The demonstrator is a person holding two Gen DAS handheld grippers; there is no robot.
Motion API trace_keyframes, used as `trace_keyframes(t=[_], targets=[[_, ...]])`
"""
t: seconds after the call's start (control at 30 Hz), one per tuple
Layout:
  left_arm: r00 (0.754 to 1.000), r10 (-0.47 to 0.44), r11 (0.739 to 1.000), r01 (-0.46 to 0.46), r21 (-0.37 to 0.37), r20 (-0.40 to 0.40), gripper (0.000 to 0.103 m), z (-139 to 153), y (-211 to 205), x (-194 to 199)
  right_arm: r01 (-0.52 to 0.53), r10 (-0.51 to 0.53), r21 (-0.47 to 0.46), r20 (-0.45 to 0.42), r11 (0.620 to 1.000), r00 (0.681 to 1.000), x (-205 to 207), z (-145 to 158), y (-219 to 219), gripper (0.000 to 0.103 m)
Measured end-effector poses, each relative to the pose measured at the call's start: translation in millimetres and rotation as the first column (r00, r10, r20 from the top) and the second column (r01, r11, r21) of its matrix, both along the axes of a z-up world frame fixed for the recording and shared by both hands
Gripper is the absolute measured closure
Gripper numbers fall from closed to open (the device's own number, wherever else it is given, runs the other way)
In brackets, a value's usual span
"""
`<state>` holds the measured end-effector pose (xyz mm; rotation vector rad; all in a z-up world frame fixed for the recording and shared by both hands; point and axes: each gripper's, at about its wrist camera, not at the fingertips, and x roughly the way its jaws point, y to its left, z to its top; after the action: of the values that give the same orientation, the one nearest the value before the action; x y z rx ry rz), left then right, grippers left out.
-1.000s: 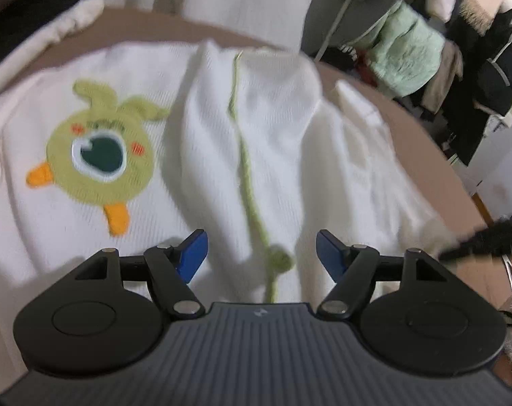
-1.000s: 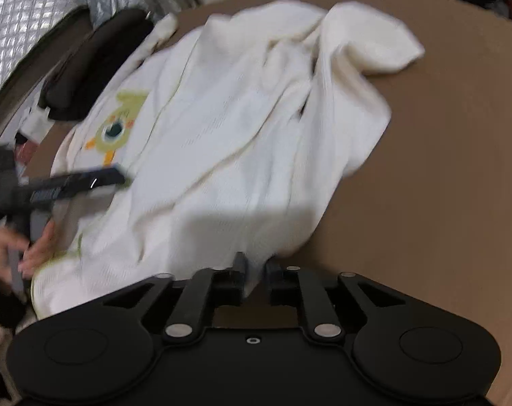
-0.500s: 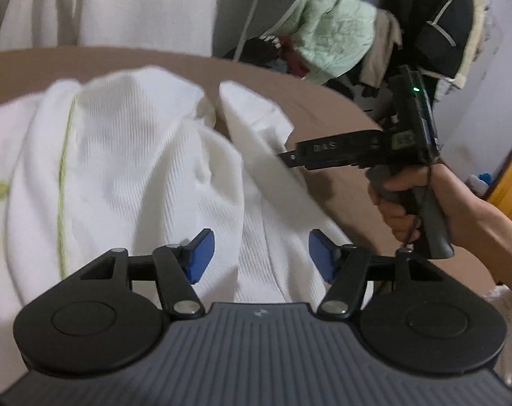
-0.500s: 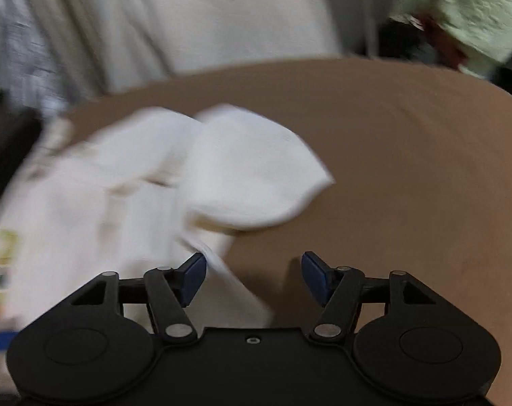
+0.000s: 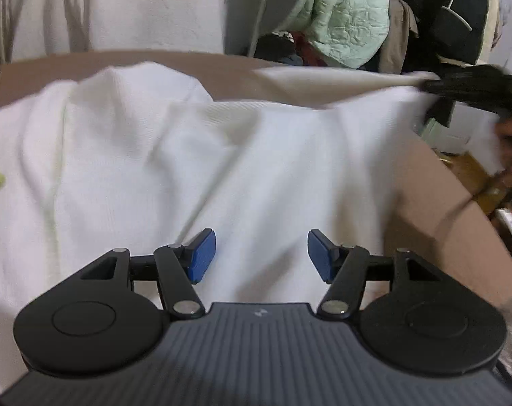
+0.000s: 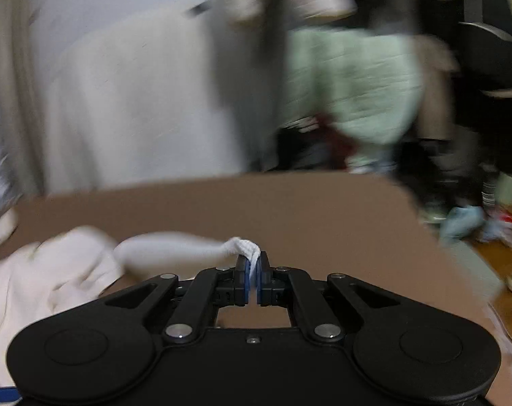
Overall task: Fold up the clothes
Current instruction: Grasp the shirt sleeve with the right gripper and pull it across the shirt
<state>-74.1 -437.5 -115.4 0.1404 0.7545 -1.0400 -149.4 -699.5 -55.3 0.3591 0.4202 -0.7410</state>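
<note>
Rumpled white garment [image 5: 256, 155], cuff pinched in right gripper [image 6: 254, 264]; left gripper [image 5: 261, 253] wide.

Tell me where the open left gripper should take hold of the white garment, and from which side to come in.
Probably the raised fold of the white garment just ahead of the left gripper. It stands up off the brown table, so the open jaws can straddle it from above, coming in from the near side. The right gripper already pinches the sleeve end, pulling it taut, so gripping opposite would spread the cloth.

A brown table [image 6: 289, 209] carries a rumpled white garment [image 5: 222, 169] spread across it.
</note>
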Motion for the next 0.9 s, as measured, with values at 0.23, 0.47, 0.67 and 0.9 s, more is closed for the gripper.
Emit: trace_keyframes(t=[0.23, 0.47, 0.67, 0.9], targets=[[0.994, -0.095, 0.989, 0.1, 0.109, -0.049, 0.034, -16, -25, -15, 0.257, -0.17, 0.221, -0.348, 0.941, 0.922, -41, -68, -19, 0.091], [0.983, -0.156, 0.98, 0.166, 0.105, -0.1, 0.035, -28, -42, -26, 0.096, -0.041, 0.142, -0.348, 0.985, 0.937, -8, -69, -10, 0.062], [0.966, -0.082, 0.989, 0.108, 0.098, -0.244, 0.035, -46, -42, -9, -0.107, 0.121, 0.066, -0.269, 0.992, 0.955, 27, -54, 8, 0.032], [0.967, -0.034, 0.989, 0.069, 0.129, -0.254, 0.035, -44, -36, -9, -0.205, 0.231, 0.105, -0.443, 0.973, 0.866, 99, -91, 2, 0.039]])
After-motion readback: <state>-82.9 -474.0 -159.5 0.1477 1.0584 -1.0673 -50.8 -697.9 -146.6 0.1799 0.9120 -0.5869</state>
